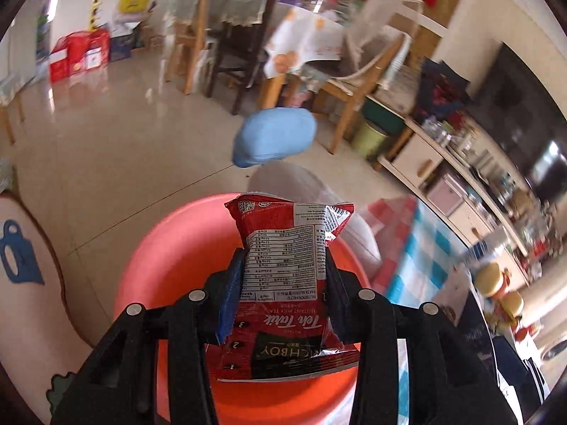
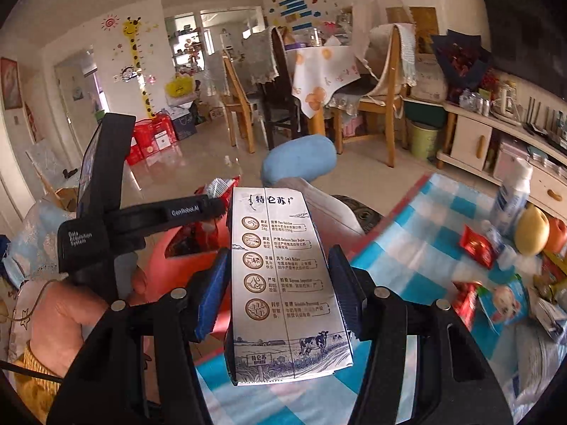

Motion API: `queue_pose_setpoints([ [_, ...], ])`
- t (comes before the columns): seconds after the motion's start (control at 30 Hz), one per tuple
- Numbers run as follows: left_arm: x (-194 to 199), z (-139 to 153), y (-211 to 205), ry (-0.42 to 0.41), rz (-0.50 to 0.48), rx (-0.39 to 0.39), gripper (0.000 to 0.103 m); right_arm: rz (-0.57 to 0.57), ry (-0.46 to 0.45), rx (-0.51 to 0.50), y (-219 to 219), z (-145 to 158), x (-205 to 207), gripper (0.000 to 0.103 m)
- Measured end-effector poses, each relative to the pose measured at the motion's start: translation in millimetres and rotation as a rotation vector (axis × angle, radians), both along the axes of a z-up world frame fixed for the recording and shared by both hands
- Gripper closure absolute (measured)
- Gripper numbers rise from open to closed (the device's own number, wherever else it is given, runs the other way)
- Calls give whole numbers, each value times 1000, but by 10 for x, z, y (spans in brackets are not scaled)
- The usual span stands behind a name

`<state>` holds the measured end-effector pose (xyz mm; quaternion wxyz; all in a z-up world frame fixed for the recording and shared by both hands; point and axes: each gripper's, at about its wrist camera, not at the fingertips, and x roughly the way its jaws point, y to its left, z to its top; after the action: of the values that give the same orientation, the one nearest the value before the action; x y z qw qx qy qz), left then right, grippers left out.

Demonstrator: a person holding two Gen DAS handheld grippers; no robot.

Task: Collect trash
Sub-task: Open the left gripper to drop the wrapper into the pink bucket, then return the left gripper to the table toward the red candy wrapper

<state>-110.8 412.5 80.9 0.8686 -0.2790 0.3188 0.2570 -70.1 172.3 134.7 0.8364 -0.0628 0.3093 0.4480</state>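
Left claw (image 1: pixel 285 276) is clamped on a red milk-tea packet (image 1: pixel 288 283), held upright directly above the orange basin (image 1: pixel 170 248). Right claw (image 2: pixel 278 283) is clamped on a white milk carton (image 2: pixel 283 283), held upright over the near edge of the checked worktop (image 2: pixel 418 233). From the right wrist view, the left device sits at nine o'clock with the basin beneath it. More wrappers (image 2: pixel 476 246), a white bottle (image 2: pixel 512 191) and fruit (image 2: pixel 533 230) lie on the worktop at three o'clock.
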Motion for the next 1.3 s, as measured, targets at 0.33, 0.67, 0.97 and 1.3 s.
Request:
queue_pose_setpoints([
  [0.33,-61,-85,226,4,123,18,32,-6,29,14,390,-249,122,18],
  [0.67,-144,191,-243,-222,118,263,13,-205,-142,-92,-485,-332,-137,7],
  [0.97,58,407,-787,-225,-36,401,8,-280,-103,-102,-1187,-430,-180,4],
  [1.3,295,400,-1275,-180,-199,417,7,-213,-39,-172,-1468,-681,-324,4],
])
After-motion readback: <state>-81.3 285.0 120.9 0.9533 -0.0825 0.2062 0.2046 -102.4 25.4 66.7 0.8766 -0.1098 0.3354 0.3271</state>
